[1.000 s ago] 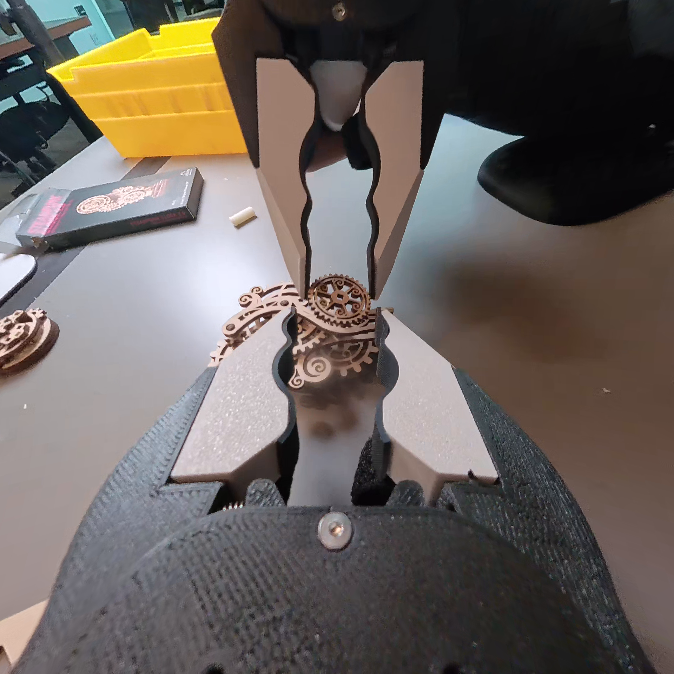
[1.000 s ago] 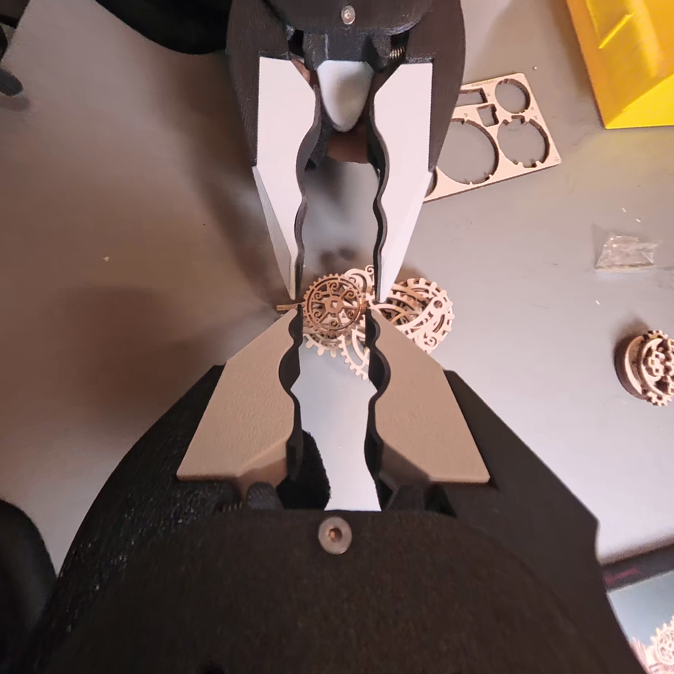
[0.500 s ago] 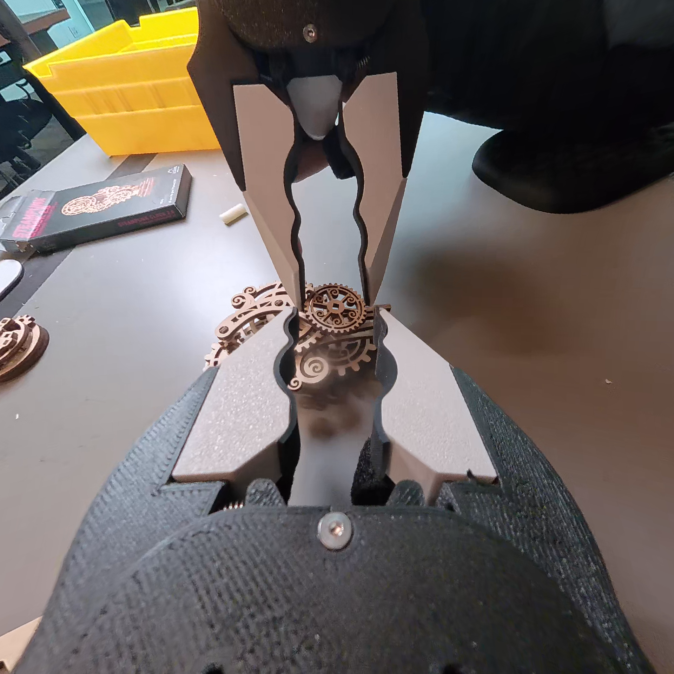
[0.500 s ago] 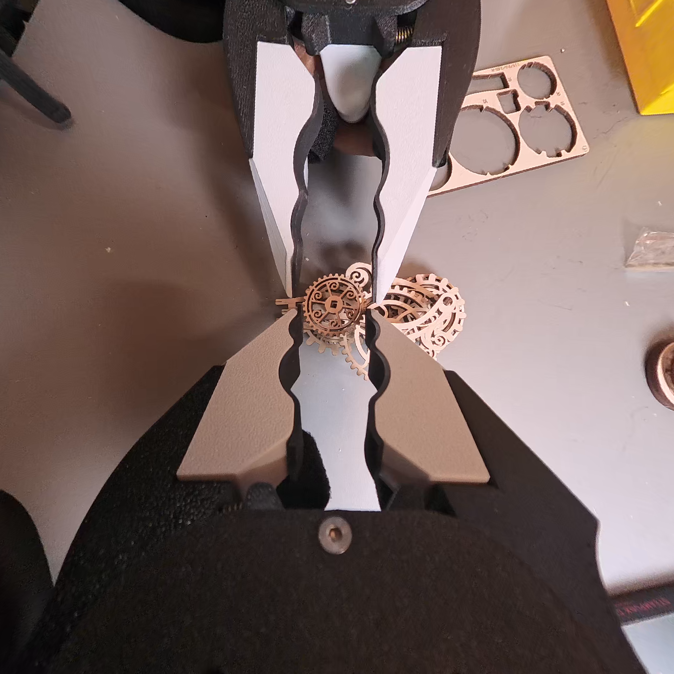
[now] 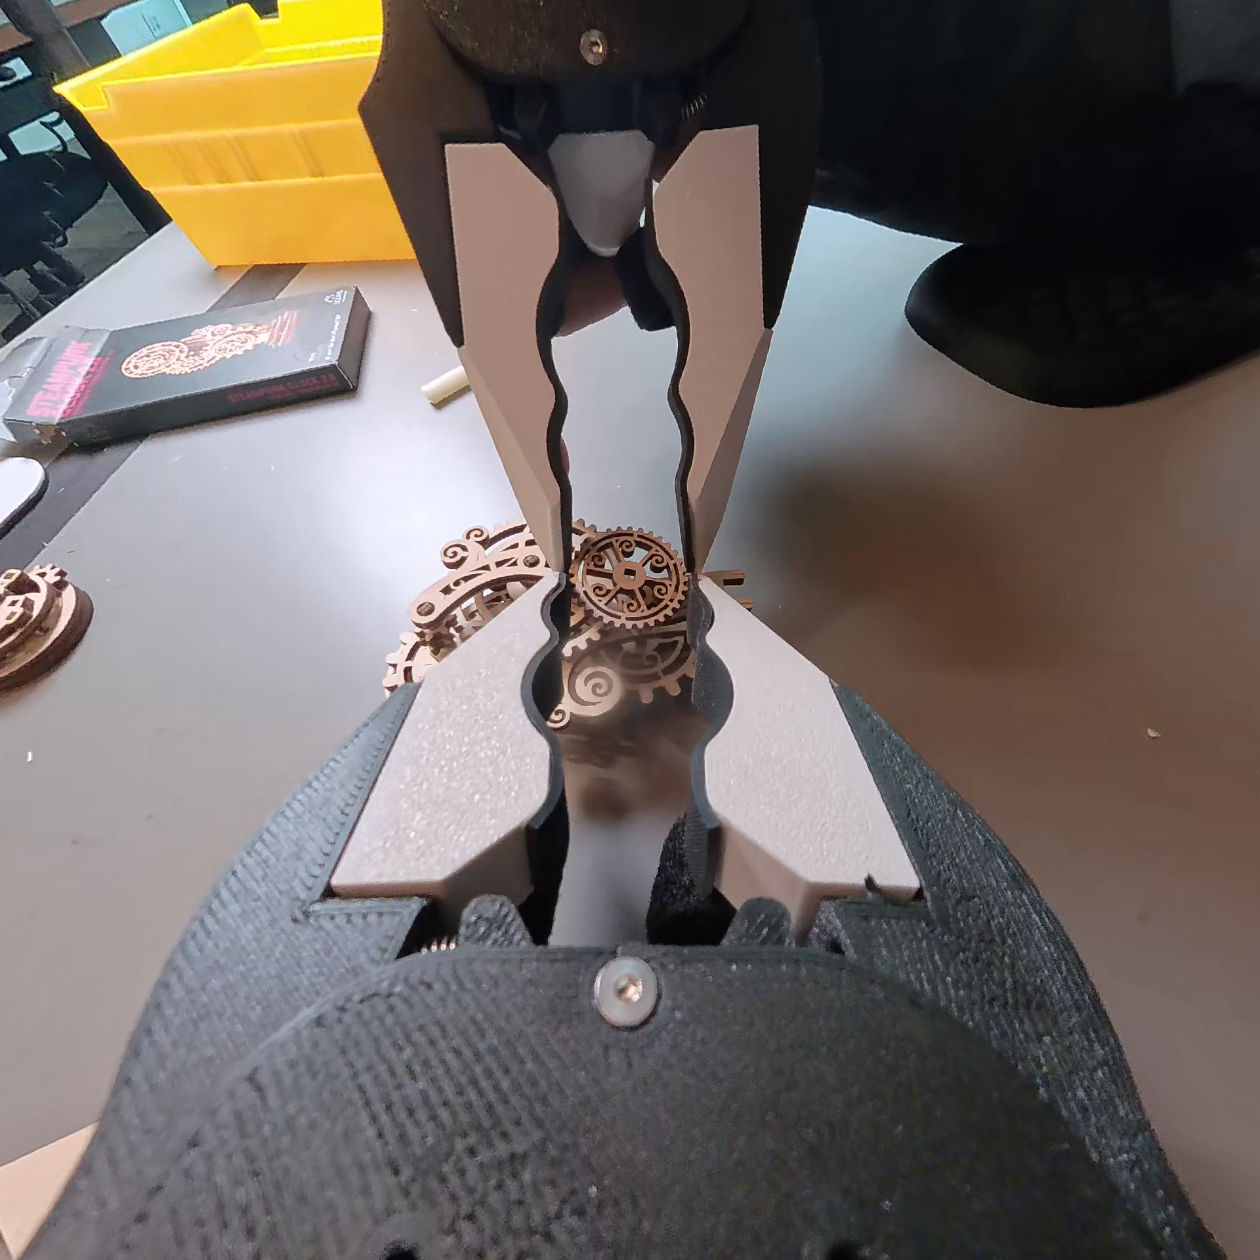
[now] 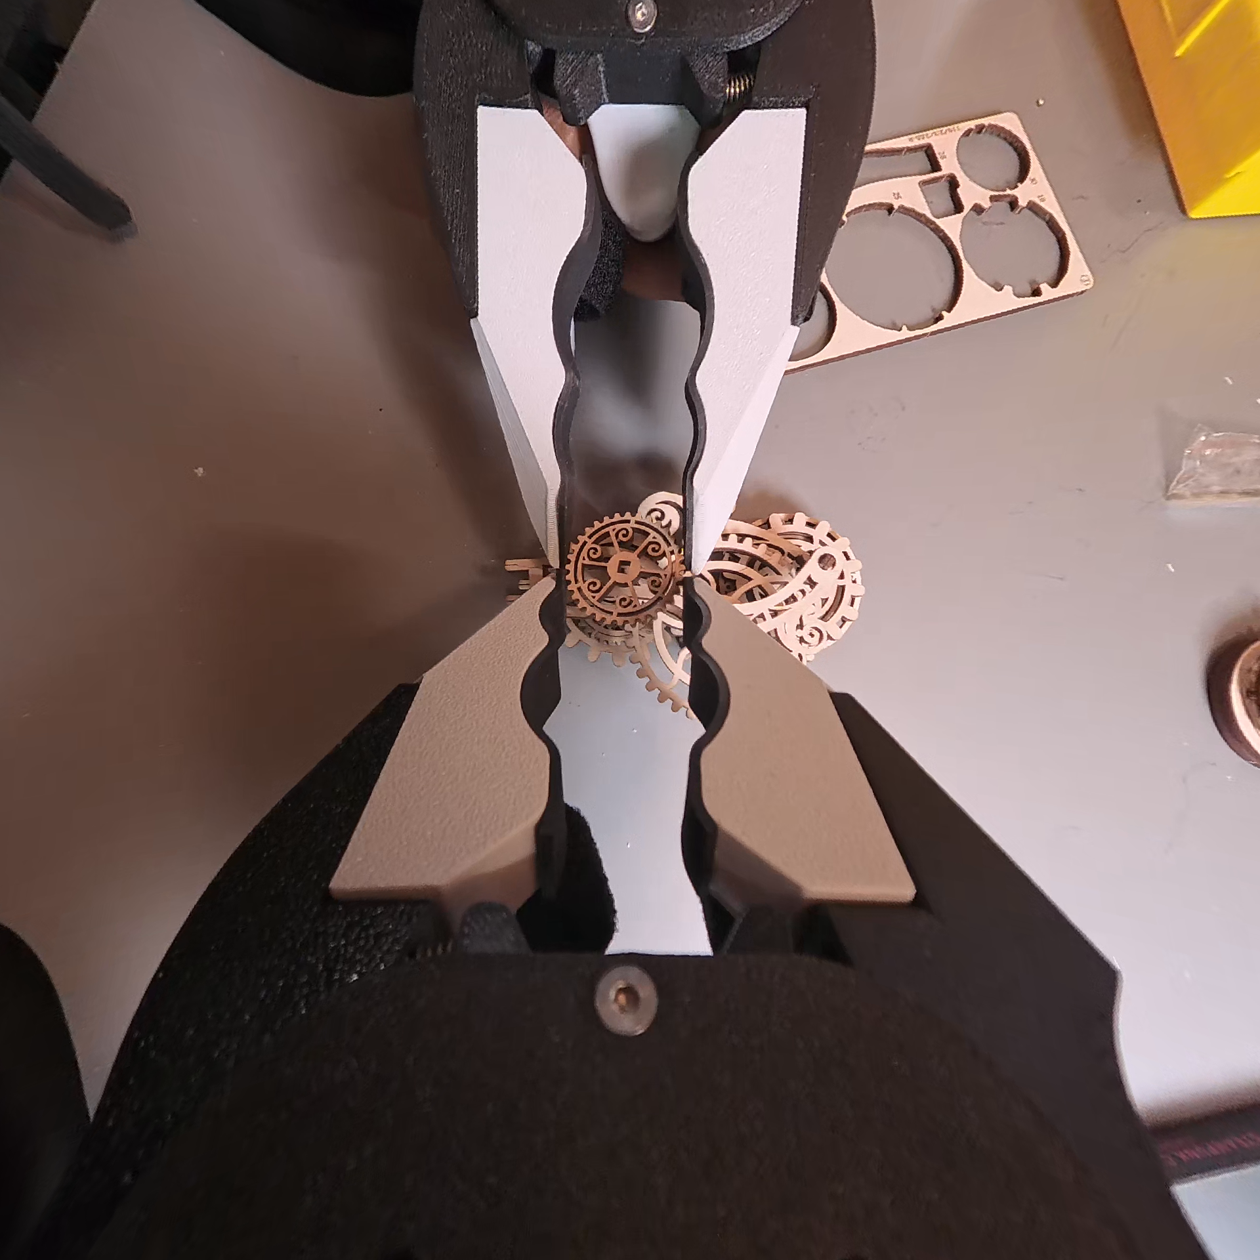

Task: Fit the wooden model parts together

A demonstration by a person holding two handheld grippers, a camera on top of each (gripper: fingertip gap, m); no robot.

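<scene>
A small wooden gear (image 5: 628,579) stands upright just above the wooden model assembly (image 5: 477,600), which lies on the grey table (image 5: 238,613). My left gripper (image 5: 627,585) reaches in from the near side. Its two pads sit against the gear's left and right rims. My right gripper (image 5: 624,559) comes from the far side, tip to tip with the left, and is shut on the same gear. In the right wrist view the gear (image 6: 626,571) sits between my right gripper (image 6: 624,592) and the left gripper (image 6: 626,553), with the model assembly (image 6: 791,586) beneath and to the right.
A yellow bin (image 5: 259,157) stands at the back left, with a black box (image 5: 198,368) and a small white peg (image 5: 444,392) in front of it. A second small wooden assembly (image 5: 34,627) lies at the left. A punched-out wooden sheet (image 6: 954,225) and a plastic bag (image 6: 1220,463) lie beside the model. A dark sleeve (image 5: 1091,307) rests at the back right. The tips of both grippers are at nearly the same place.
My left gripper's jaws have narrowed from standing wide around the gear to closing on its rim. My right gripper has kept its hold on the gear throughout.
</scene>
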